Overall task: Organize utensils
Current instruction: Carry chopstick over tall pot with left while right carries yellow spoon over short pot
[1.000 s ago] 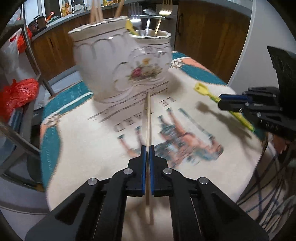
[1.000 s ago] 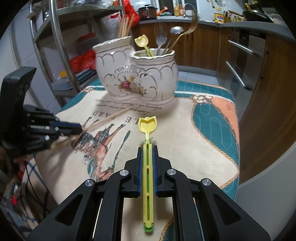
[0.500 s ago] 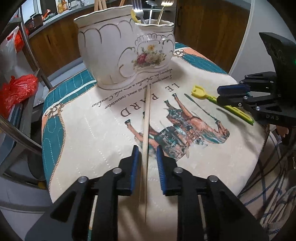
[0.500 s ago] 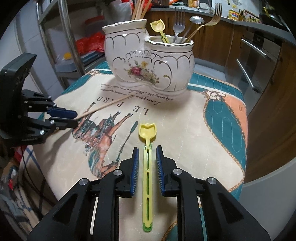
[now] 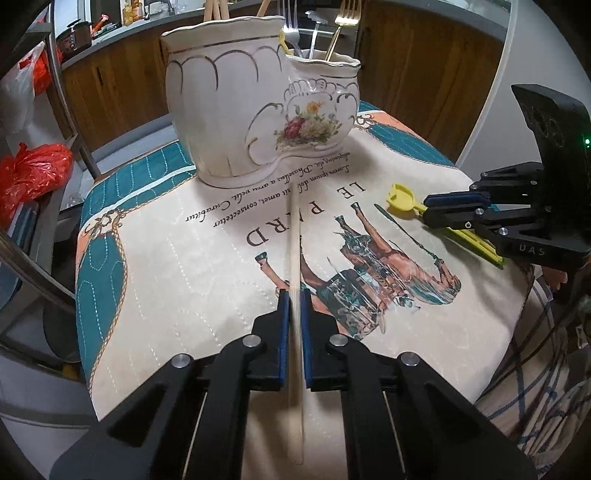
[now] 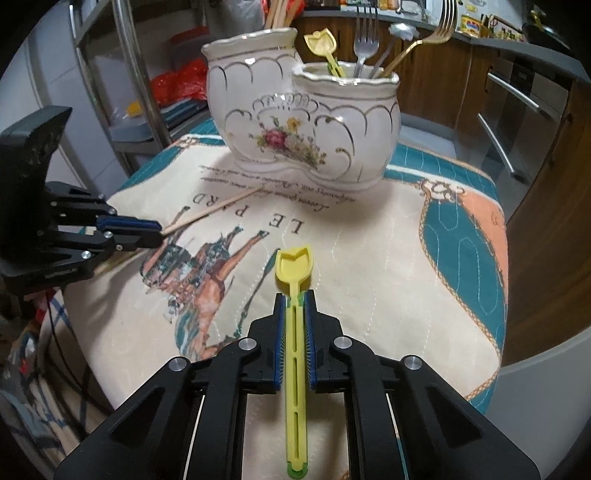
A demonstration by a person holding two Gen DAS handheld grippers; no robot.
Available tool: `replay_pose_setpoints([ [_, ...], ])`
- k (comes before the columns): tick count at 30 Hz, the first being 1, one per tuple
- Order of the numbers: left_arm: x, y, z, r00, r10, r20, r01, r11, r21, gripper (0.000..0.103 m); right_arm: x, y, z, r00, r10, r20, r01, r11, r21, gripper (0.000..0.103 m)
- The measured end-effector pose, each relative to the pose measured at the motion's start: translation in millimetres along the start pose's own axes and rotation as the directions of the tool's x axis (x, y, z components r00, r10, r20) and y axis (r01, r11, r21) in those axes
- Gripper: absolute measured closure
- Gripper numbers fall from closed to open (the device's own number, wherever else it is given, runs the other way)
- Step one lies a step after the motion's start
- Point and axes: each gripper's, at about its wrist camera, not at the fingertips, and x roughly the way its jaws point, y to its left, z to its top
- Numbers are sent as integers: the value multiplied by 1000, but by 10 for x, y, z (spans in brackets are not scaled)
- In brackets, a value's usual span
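Nipping a pale wooden chopstick (image 5: 294, 240) in the left claw (image 5: 293, 295), blue pads drawn in narrow and seeming to press on both of its sides, with the rear end trailing back under the claw body. Running its long axis straight ahead along the claw's own line, far tip lying low on the printed cloth (image 5: 166, 277) covering the bench and stopping just short of the foot of the ceramic holder (image 5: 229, 110). Pinching the slotted handle of a yellow spoon (image 6: 294, 264) in the right claw (image 6: 294, 297) likewise, pads closed in tight against it, bowl sticking out forward just past the fingertips and aiming at the same holder. Sitting dead ahead of both claws and well apart from each, the holder offering two joined pots: a taller compartment (image 5: 221, 44) carrying other chopsticks (image 6: 279, 13), and a lower compartment (image 6: 347, 79) carrying forks (image 6: 364, 44) and a second yellow spoon (image 6: 320, 43). Judging by that sorting, needing to lift each piece, tip it upright and carry it forward over the rim, the left claw facing the taller pot more squarely and the right claw facing the lower one, so crossing over looking unnecessary.
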Motion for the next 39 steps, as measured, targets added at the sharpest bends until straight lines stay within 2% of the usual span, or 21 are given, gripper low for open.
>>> replay_pose_setpoints([
  [4, -69, 3, -2, 999, -23, 35, 22, 999, 27, 97, -113, 1, 31, 998, -6, 57, 6, 1000, -2, 92],
  [7, -195, -1, 3, 994, -51, 102, 46, 998, 50, 97, -218, -34, 53, 994, -7, 113, 5, 1000, 13, 92],
  [11, -447, -27, 25, 967, -96, 238, 72, 992, 108, 97, -376, -91, 81, 976, 0, 219, -10, 999, 43, 92],
  [14, -615, -27, 87, 937, -102, 333, 58, 988, 140, 97, -485, -122, 155, 954, -5, 299, -13, 998, 57, 92],
  [15, -672, -7, 127, 923, -105, 370, 58, 989, 136, 97, -509, -141, 189, 948, -8, 318, -13, 998, 63, 92],
  [19, -841, 125, 364, 866, -97, 491, 61, 994, 88, 97, -614, -214, 403, 911, -25, 412, -20, 994, 105, 92],
  [20, -875, 182, 468, 847, -96, 523, 73, 995, 65, 97, -629, -256, 491, 899, -24, 437, -32, 992, 121, 92],
  [22, -909, 261, 611, 823, -95, 560, 96, 995, 27, 97, -654, -324, 635, 884, -17, 467, -61, 987, 151, 92],
  [23, -930, 334, 730, 799, -91, 594, 118, 993, -6, 97, -667, -363, 730, 872, -13, 488, -79, 983, 168, 92],
  [25, -961, 430, 867, 768, -79, 636, 144, 988, -50, 97, -700, -397, 905, 844, -18, 535, -95, 979, 183, 92],
  [26, -962, 501, 961, 744, -70, 665, 164, 983, -80, 97, -702, -412, 962, 835, -22, 550, -96, 978, 185, 92],
  [30, -886, 676, 1172, 683, -29, 730, 209, 965, -157, 97, -675, -474, 1196, 788, -51, 613, -106, 970, 217, 92],
  [32, -820, 720, 1235, 663, -18, 748, 231, 956, -182, 97, -610, -532, 1260, 781, -60, 621, -115, 964, 239, 92],
  [35, -714, 750, 1316, 636, 34, 771, 220, 950, -223, 97, -528, -605, 1330, 766, -82, 637, -119, 957, 266, 92],
  [39, -540, 734, 1336, 636, 82, 767, 182, 950, -253, 97, -401, -654, 1366, 764, -107, 636, -105, 953, 286, 92],
])
